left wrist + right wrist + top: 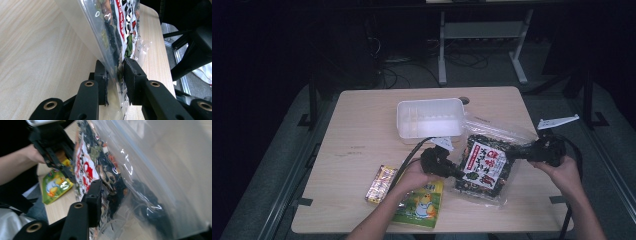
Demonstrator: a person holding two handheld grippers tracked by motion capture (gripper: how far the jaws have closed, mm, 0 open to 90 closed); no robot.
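Observation:
A clear snack bag [484, 167] with dark dried contents and a red-and-white label hangs between my two grippers at the table's right centre. My left gripper [459, 173] is shut on the bag's left edge. In the left gripper view both jaws pinch the film of the bag [121, 27] at the left gripper's tips [115, 75]. My right gripper [513, 154] holds the bag's right edge. In the right gripper view one of its fingers [94, 195] presses on the bag [117, 177], and the film hides the other finger.
A white plastic tub [430, 118] stands just behind the bag. A green-yellow packet with a duck picture [421, 204] lies under the left wrist, with a gold sweet packet [381, 183] to its left. Bare table [357, 130] lies at the left.

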